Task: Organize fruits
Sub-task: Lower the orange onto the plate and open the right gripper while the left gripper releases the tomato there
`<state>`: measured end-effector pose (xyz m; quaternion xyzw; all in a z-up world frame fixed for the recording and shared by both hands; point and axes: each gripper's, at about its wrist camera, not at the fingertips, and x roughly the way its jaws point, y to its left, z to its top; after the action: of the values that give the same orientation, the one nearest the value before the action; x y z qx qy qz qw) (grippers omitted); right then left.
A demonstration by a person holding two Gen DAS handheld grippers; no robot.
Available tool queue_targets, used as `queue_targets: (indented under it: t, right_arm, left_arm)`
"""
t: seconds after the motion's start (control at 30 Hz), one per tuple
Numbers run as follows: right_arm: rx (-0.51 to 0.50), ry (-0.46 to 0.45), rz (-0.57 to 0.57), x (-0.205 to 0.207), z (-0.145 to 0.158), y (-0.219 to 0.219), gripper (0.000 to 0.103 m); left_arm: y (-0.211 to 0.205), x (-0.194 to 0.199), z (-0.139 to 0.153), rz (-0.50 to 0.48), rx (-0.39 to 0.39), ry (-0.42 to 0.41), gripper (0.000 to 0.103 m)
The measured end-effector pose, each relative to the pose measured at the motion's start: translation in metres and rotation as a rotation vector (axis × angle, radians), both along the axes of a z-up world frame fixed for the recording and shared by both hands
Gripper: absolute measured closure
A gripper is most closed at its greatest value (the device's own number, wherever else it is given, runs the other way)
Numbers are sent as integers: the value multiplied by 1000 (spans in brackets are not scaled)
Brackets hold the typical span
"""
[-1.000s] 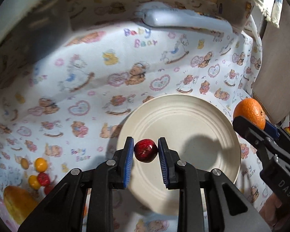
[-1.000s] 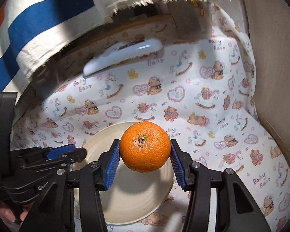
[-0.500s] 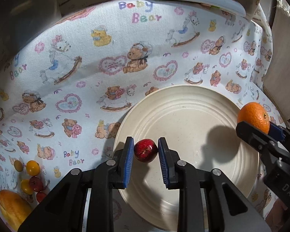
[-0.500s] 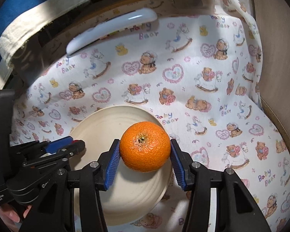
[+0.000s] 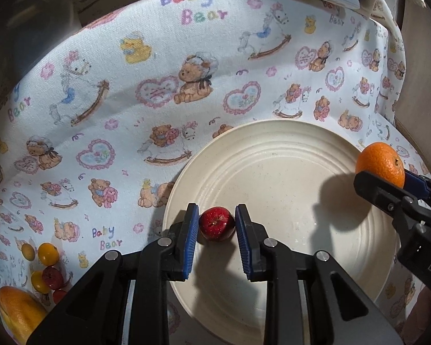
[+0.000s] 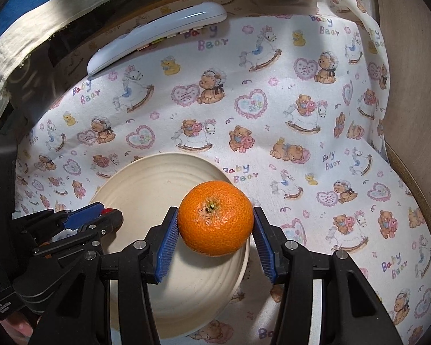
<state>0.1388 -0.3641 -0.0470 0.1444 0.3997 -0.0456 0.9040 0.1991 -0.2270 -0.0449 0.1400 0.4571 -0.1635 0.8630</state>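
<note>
My left gripper (image 5: 217, 226) pinches a small glossy red fruit (image 5: 217, 223) over the near-left part of the ribbed cream plate (image 5: 275, 155), while my right gripper (image 6: 214, 234) clamps a dimpled orange (image 6: 215, 221), stem up, over the plate's right rim.

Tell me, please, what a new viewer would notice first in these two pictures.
First, the bright round orange mandarin held in the right claw above the near right edge of the cream ribbed ceramic plate. Next, the small dark red fruit gripped in the left claw over the plate's left side. Beneath lies the white baby-bear printed cloth.
</note>
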Motion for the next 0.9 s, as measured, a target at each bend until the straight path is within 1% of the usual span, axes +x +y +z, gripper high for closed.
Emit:
queue_targets:
  t: [0.07,0.17,0.23,0.3,0.4,0.43,0.47,0.53,0.6,0.77,0.87,0.9]
  right_arm:
    - [-7,0,0,0,0,1,51]
    - [-24,2,3,1,0,2,51]
    - [-29,2,4,1,0,3,51]
    - [-30,4,6,1,-1,3,51]
    - [-40,6,10,2,-1,4,51]
    - [-47,7,11,3,-1,4,51]
    - [-52,9,13,3,-2,5,51]
    - [-58,26,22,5,-5,6,50]
    - [-62,40,28,8,-9,6,50]
    - [-95,49,42,11,-12,10,48]
    - [-101,27,37,9,-8,9,48]
    - [-102,9,27,7,-5,9,46]
  left_arm:
    - [-1,-3,0,-8,-18,-12,77]
    - [-1,-7,1,-12,-11,-38,76]
    - [0,-9,3,-8,-14,-51,71]
    - [4,-12,9,-1,-27,-71,68]
    - [14,-18,22,8,-40,-115,67]
    - [19,-21,29,18,-48,-144,67]
    - [24,-24,36,26,-59,-170,65]
    - [39,-32,51,46,-102,-226,58]
    - [52,-40,64,66,-130,-267,57]
    - [79,-62,87,76,-125,-343,57]
    - [95,-75,93,92,-141,-362,56]
    - [102,-79,94,101,-151,-366,56]
